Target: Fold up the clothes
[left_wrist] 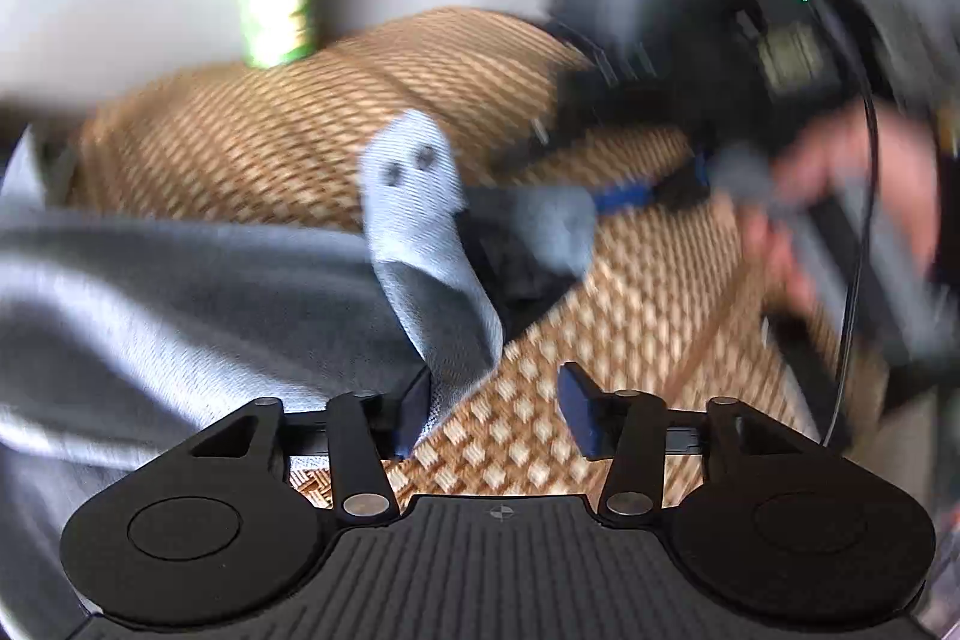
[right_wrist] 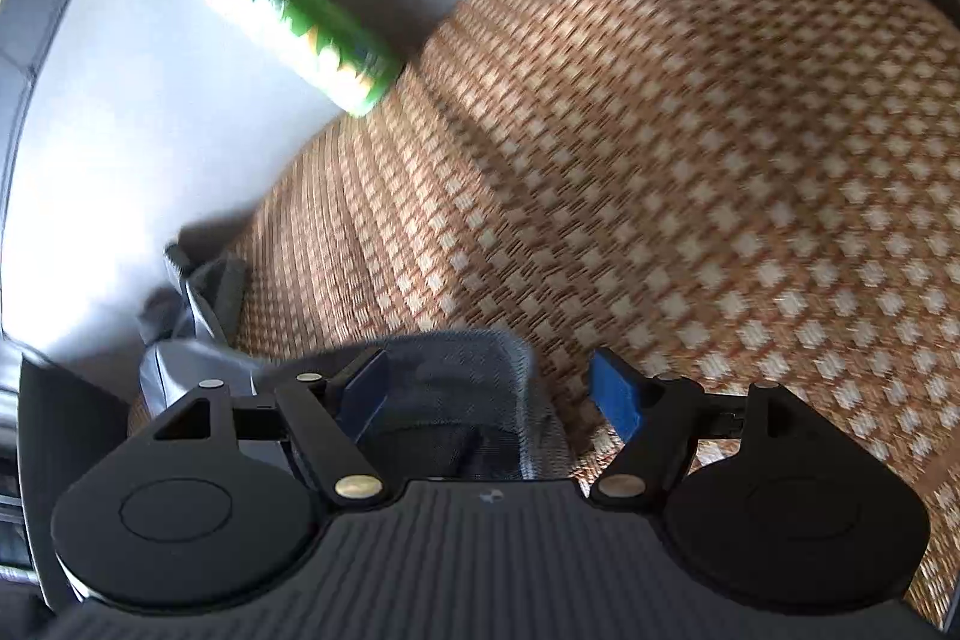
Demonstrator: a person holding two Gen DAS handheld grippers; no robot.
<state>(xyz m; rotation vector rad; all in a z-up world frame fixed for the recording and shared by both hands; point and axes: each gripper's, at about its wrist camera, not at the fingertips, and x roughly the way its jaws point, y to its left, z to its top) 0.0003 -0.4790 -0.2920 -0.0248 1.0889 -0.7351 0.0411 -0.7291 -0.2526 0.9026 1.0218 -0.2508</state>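
A grey garment (left_wrist: 180, 292) lies bunched on a woven mat (left_wrist: 630, 316), its buttoned tab (left_wrist: 414, 172) running up from the left tool (left_wrist: 492, 400) toward the right tool (left_wrist: 576, 214). Both tools stand spread: cloth brushes the left tool's inner pad, and a fold sits loose between the right tool's pads (right_wrist: 618, 400). The left tool seems nearer the bulk. A green can (right_wrist: 294, 21) lies beyond.

1. We see a woven mat (right_wrist: 690, 129) with a brown and cream check, lit in bands of light and shadow.
2. It lies on a pale grey surface (right_wrist: 120, 129).
3. A green and yellow canister (right_wrist: 294, 18) lies at the mat's far edge, ahead and left of the tool.
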